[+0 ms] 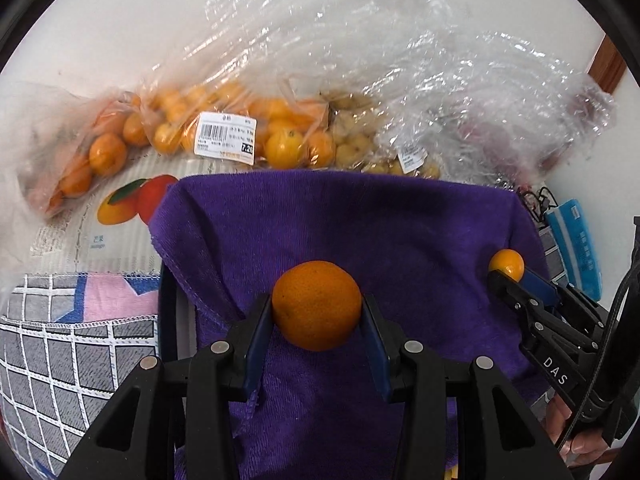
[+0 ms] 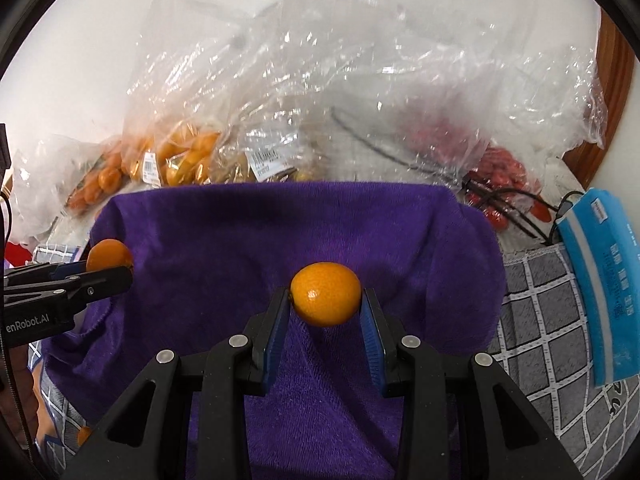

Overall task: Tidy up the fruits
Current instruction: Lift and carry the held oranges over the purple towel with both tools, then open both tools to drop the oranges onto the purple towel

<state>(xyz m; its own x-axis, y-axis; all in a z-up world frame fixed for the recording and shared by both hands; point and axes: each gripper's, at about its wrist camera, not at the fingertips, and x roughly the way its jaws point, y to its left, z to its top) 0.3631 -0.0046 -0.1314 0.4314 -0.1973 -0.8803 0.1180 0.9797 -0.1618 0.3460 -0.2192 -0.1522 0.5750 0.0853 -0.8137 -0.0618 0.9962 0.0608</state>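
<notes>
Two small oranges pinched over a purple towel, one in each gripper.

The left gripper (image 1: 317, 306) has its jaws pinching a dull orange mandarin (image 1: 317, 305) by its sides; the right gripper (image 2: 326, 295) pinches a smaller, glossier kumquat-like fruit (image 2: 326, 294) the same way. Both fruits hang above the purple towel (image 1: 360, 216), which is draped over a raised form. Just behind the towel lie crinkled clear plastic bags: one of oranges with a barcode label (image 1: 226, 138), another bag of oranges (image 1: 92, 160) to its left, one of pale yellow fruit (image 1: 356, 136), and one of small red fruit (image 2: 500, 172) to the right. A blue packet (image 2: 600, 288) rests on a grey checked cloth (image 2: 540, 312) beside the towel, and black cords (image 2: 504, 204) cross the red-fruit bag.
</notes>
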